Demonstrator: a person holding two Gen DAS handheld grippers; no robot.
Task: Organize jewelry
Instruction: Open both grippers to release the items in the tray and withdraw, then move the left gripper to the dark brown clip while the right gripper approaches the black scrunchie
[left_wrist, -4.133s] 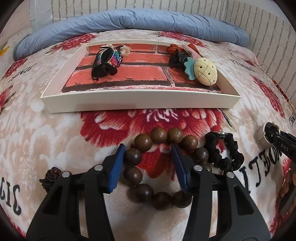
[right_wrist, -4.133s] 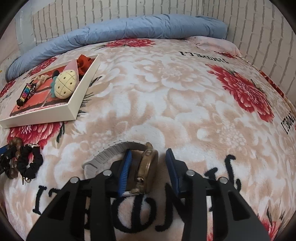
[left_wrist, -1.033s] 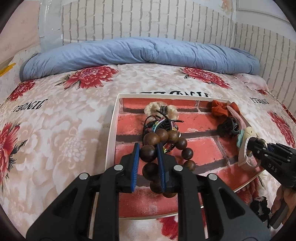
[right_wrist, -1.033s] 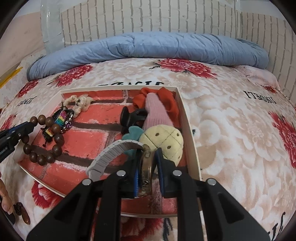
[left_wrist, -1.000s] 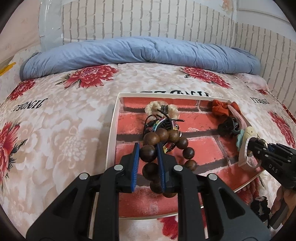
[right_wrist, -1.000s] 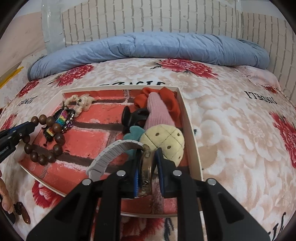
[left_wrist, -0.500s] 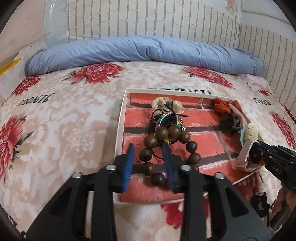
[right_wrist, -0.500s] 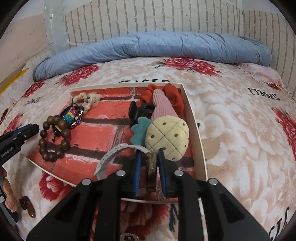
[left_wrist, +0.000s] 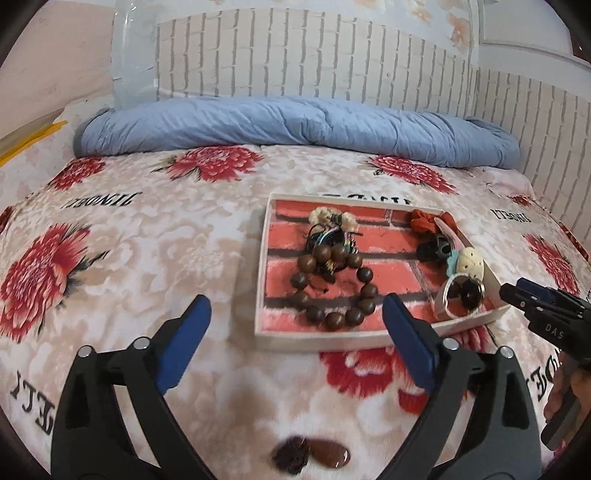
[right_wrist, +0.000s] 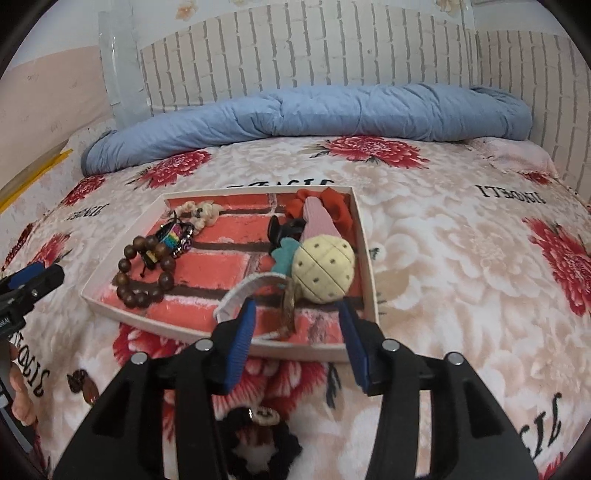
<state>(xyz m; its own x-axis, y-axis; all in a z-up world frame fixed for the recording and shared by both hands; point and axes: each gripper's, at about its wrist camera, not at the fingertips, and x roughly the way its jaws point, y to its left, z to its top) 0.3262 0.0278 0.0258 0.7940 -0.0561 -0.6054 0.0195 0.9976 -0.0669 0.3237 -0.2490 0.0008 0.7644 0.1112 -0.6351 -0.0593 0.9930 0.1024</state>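
The bead bracelet (left_wrist: 332, 286) is now laid at the near left of the tray (left_wrist: 317, 338), released by the left gripper (left_wrist: 295, 332), whose jaws have just been opened wide and empty. The watch (right_wrist: 275, 301) is left at the near right, the half-opened right gripper (right_wrist: 297, 338) drawn clear; a black scrunchie (right_wrist: 258, 439) is still to be collected

A home bedroom: a bed (left_wrist: 155, 236) spread with a plush red-flowered blanket (right_wrist: 461, 258), a rolled blue duvet (left_wrist: 295, 127) along its far edge, and white brick-pattern wallpaper (left_wrist: 314, 59) on the walls behind.
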